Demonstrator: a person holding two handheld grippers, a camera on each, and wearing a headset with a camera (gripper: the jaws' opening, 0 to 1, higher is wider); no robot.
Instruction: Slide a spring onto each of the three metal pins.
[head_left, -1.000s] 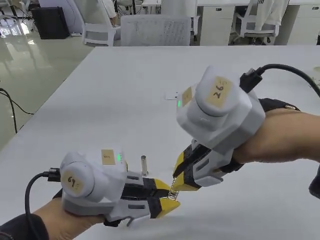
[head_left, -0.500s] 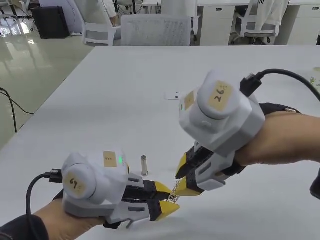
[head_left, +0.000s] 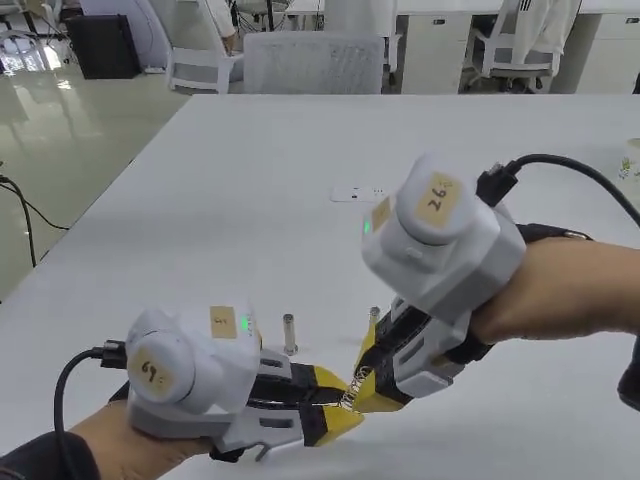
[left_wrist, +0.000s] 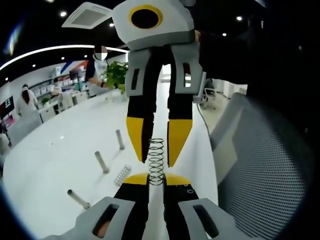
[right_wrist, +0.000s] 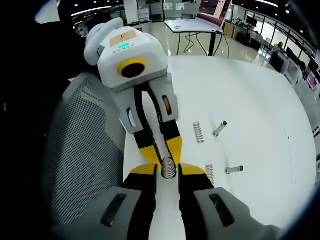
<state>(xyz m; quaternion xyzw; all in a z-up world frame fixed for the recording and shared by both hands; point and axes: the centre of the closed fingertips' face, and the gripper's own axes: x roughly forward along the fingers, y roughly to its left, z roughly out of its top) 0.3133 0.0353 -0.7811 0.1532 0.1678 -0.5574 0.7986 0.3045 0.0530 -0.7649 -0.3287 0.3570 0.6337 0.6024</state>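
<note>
Both grippers met tip to tip low over the white table (head_left: 250, 180), with one spring (left_wrist: 156, 157) bridging the gap between them. In its own view, the left gripper (left_wrist: 156, 179) had its jaws drawn nearly together, pinching the near end of that spring. The right gripper (right_wrist: 168, 170) came at it from the opposite side. Its yellow tips sat close on either flank of the spring's far end, but I could not tell whether they actually pressed on the coil. The spring hung clear of the tabletop, running straight from one pair of jaws to the other. I counted three pins (left_wrist: 101, 162) in the left gripper view, standing bare on the table and spaced apart from one another. In the right gripper view, two loose springs (right_wrist: 198, 131) lay flat on the table, each near a pin.
</note>
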